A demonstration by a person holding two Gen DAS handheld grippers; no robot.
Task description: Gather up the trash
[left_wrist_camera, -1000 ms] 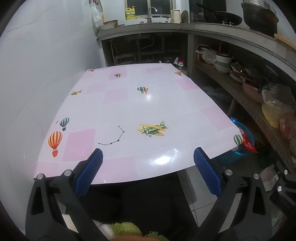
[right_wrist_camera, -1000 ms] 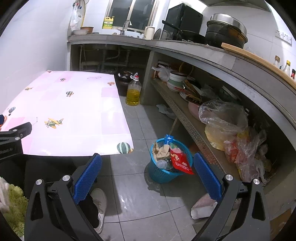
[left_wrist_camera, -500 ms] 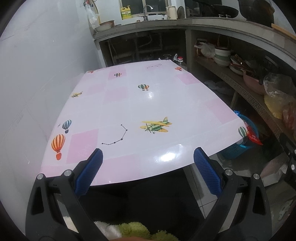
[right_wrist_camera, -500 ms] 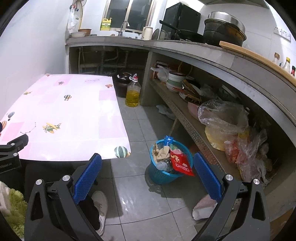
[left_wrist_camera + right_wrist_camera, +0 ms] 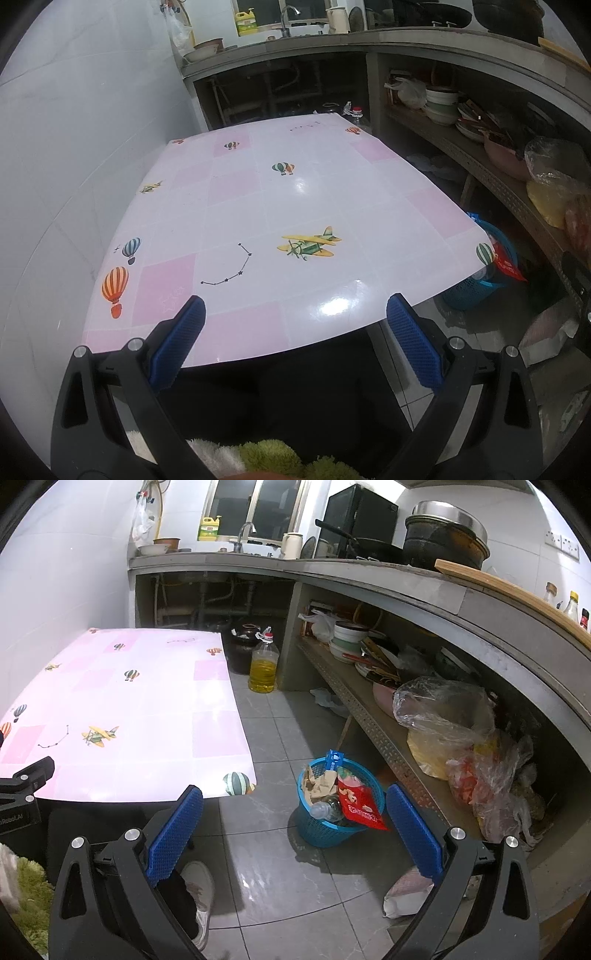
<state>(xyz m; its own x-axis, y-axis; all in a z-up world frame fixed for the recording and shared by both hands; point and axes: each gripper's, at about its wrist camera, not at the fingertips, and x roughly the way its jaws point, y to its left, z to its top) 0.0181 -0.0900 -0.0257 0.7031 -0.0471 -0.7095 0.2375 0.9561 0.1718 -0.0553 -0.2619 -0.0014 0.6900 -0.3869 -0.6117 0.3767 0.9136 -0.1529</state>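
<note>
A blue plastic waste basket stands on the grey tiled floor right of the table. It holds a red snack packet, crumpled brown paper, a clear plastic bottle and a blue card. The basket also shows in the left wrist view, partly behind the table corner. My left gripper is open and empty, held just in front of the table's near edge. My right gripper is open and empty, above the floor, with the basket between its fingers in the view.
The table has a glossy pink and white cloth with balloon and plane prints. A bottle of yellow oil and a dark pot stand on the floor beyond it. A low shelf holds bowls and plastic bags. A white sack lies on the floor.
Both grippers have drawn back and risen slightly, so the table and basket sit a little lower and farther in view. Both stay open and empty.
</note>
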